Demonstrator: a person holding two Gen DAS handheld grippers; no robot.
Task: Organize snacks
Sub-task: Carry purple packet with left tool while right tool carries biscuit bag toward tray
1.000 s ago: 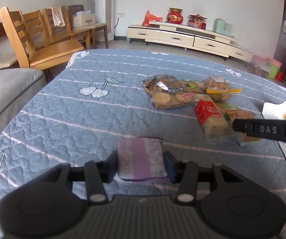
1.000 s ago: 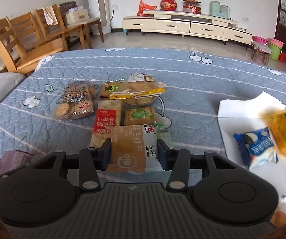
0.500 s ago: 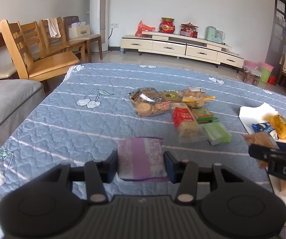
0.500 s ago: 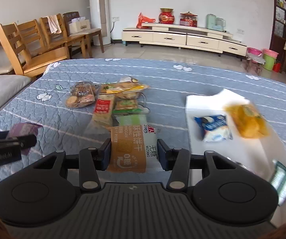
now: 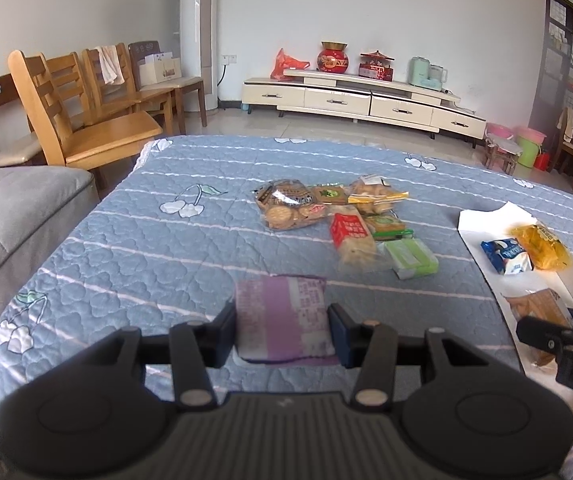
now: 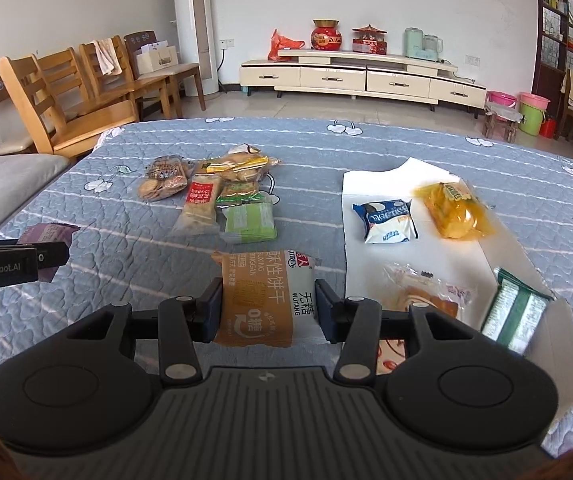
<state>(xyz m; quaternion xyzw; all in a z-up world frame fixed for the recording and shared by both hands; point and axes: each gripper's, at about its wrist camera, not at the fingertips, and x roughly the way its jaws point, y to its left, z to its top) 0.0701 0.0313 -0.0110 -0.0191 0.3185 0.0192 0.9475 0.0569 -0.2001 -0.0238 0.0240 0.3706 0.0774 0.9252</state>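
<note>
While both tongs clamp packets, the orange biscuit packet (image 6: 264,298) apparently points lengthwise away, like the purple packet (image 5: 282,320).

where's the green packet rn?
Right wrist view, centre: the green packet lies on the blue quilt, nearest end of the snack pile, right of the red-label cracker pack.

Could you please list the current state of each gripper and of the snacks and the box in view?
left gripper: shut on purple packet.
right gripper: shut on orange biscuit packet.
white box: open, holding several snacks.
green packet: lying on blue quilt.
</note>
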